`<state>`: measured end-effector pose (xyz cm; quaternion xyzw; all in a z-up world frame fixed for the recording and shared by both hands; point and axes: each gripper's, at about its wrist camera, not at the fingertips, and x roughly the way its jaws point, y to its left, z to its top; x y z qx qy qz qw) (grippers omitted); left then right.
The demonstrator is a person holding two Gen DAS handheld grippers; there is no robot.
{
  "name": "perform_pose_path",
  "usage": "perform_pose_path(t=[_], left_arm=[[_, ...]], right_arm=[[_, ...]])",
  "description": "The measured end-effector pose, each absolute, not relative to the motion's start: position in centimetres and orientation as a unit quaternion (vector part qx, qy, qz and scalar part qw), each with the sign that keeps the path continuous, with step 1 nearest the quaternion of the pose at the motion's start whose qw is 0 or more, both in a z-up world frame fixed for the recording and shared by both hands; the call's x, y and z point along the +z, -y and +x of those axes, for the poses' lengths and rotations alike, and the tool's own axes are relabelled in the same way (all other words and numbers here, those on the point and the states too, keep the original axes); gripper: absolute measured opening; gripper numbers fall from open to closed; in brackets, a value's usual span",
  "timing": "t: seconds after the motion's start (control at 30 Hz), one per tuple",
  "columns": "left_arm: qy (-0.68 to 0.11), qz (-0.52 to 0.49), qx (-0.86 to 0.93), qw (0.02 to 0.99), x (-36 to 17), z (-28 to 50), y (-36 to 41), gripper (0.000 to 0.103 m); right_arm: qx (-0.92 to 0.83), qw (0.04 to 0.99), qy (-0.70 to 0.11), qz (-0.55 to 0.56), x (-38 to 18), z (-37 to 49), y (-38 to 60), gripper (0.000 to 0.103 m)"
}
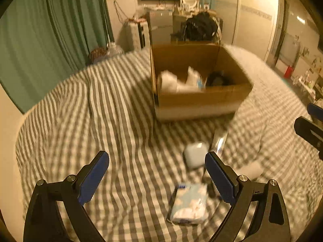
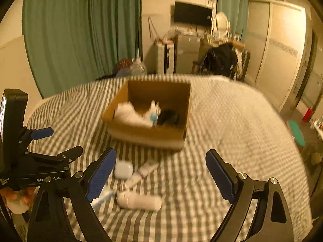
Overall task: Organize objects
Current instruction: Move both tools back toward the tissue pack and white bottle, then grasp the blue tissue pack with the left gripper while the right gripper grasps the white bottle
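Striped bedding (image 2: 212, 211) carries everything; nearest, the empty, wide-open right gripper (image 2: 160, 174) has a white bottle (image 2: 139, 201) at its 6 o'clock, long axis 9-to-3; the left gripper (image 1: 157, 176), released, overhangs a tissue pack (image 1: 189, 203); cardboard box (image 2: 149, 136) at 12

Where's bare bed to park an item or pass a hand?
Free: striped bedspread left of the cardboard box, toward the curtain, and the checked cover right of the box. Crowded: the strip in front of the box, with white case, white bottle and tissue pack.
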<state>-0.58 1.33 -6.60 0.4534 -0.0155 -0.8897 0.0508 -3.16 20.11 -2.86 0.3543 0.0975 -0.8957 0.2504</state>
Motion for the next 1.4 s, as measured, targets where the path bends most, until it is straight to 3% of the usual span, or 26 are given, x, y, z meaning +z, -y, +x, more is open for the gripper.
perform_pose_path(t=[0.2, 0.57, 0.67, 0.73, 1.0, 1.4], left_arm=[[0.043, 0.492, -0.869, 0.032, -12.1, 0.8, -3.0, 0.098], [0.052, 0.535, -0.843, -0.021, -15.8, 0.8, -4.6, 0.096], [0.058, 0.551, -0.832, -0.040, -16.9, 0.6, -5.2, 0.078], [0.056, 0.555, -0.828, -0.053, -17.3, 0.5, -5.3, 0.054], [0.025, 0.525, -0.850, -0.025, -15.2, 1.0, -3.3, 0.052], [0.024, 0.513, -0.858, -0.001, -14.5, 1.0, -1.4, 0.052]], right_arm=[[-0.882, 0.232, -0.098, 0.399, -9.2, -4.1, -20.8, 0.091], [-0.849, 0.237, -0.097, 0.462, -15.8, -5.0, -19.8, 0.091], [-0.849, 0.241, -0.099, 0.460, -15.7, -4.8, -19.5, 0.091], [-0.847, 0.242, -0.107, 0.461, -16.0, -4.8, -19.1, 0.090], [-0.814, 0.290, -0.160, 0.477, -17.0, -4.3, -16.7, 0.090], [-0.752, 0.325, -0.179, 0.545, -19.5, -5.5, -15.3, 0.092]])
